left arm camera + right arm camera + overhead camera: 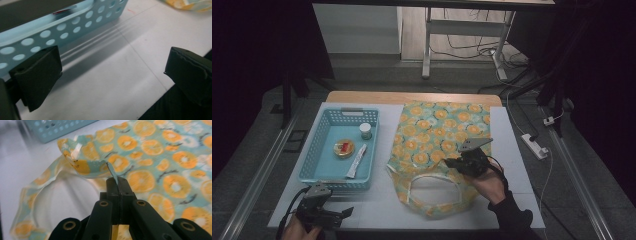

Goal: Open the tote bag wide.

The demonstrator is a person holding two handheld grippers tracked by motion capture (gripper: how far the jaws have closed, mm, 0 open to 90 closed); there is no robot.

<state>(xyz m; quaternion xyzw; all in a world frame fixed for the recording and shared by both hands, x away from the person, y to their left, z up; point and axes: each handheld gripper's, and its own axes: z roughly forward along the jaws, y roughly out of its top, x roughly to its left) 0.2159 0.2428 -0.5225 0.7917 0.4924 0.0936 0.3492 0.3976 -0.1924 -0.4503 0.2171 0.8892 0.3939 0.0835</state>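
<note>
Dim room, white worktop (382, 205) under the lamp, dark floor and cables around it. Nearest edge: left gripper (343, 213) held low at the front left corner, jaws spread wide with nothing between them, bare worktop (112, 75) under them and the blue basket (75, 22) wall just beside. Right gripper (451, 161) sits further in, jaws pressed together, pinching the rim of the orange-print bag (439, 135) at its mouth; in the right gripper view the thin edge of the bag (150, 170) rises from between the closed tips of the right gripper (117, 181) and the rim is lifted off the surface there. Bag handles loop toward the near edge, bag body lies flat toward the far side, right of centre. Blue basket (312, 170) on the left holds a white sachet (356, 161), a round dish (344, 148) with something red, a small white-capped jar (365, 131). Far back: metal table legs (427, 45).
</note>
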